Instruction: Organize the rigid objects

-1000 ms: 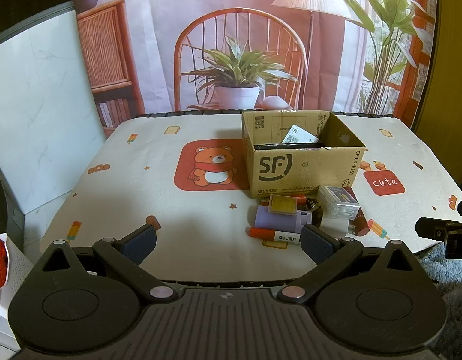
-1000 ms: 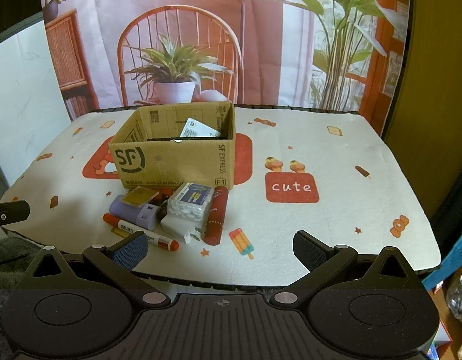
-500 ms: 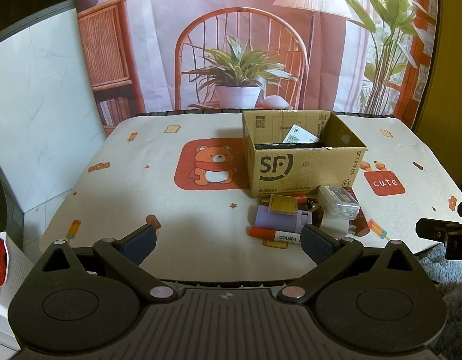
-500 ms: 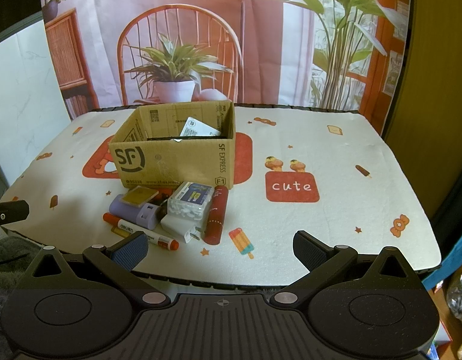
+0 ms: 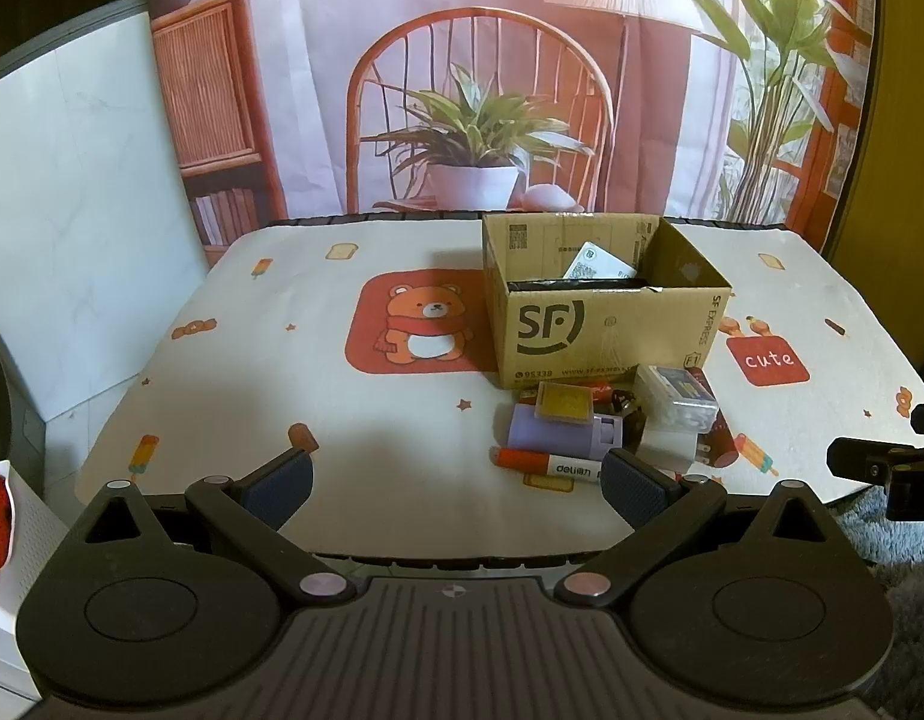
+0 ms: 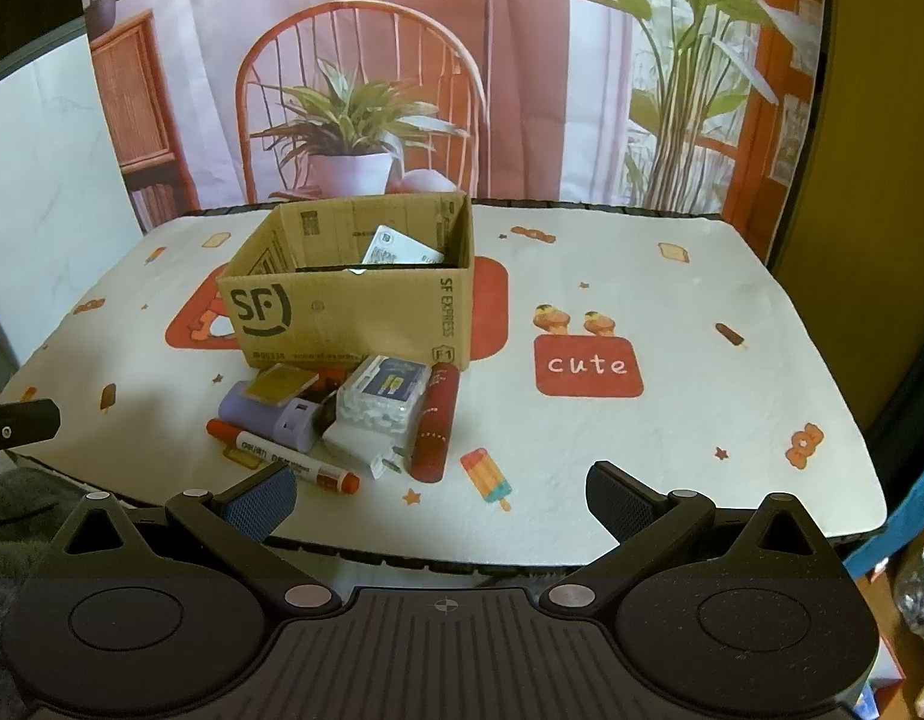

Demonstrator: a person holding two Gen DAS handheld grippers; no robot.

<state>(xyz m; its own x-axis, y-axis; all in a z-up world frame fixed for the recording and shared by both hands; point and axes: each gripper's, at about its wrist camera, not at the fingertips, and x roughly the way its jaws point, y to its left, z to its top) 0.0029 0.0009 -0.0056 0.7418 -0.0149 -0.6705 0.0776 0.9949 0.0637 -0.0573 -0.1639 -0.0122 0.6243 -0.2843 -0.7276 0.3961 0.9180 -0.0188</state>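
On the table (image 5: 234, 324), just in front of the cardboard box (image 5: 600, 324), a small heap of rigid things lies close together: a red marker (image 6: 282, 456) nearest the edge, a purple case (image 6: 270, 414) with a yellow pad (image 6: 279, 384) resting on it, a clear plastic box (image 6: 381, 393) over a white block (image 6: 357, 444), and a dark red tube (image 6: 435, 420) lying beside them on the right. One white packet (image 6: 396, 249) leans inside the cardboard box already; what else is in there is hidden by the front wall.

Nothing has changed over the last second: the heap lies as it did, and both views sit at the same standoff from the near edge of the table. The left gripper (image 5: 456, 480) is spread wide and empty, hanging back from the heap with the marker's tip just past its right finger. The right gripper (image 6: 441, 495) is likewise spread and empty, the marker's red cap close to its left finger.

That stillness suggests the sorting has barely begun, or sits in a pause between picks. Judging by position, the marker looks the easiest first grab for either gripper, then a lift over the box's front wall.
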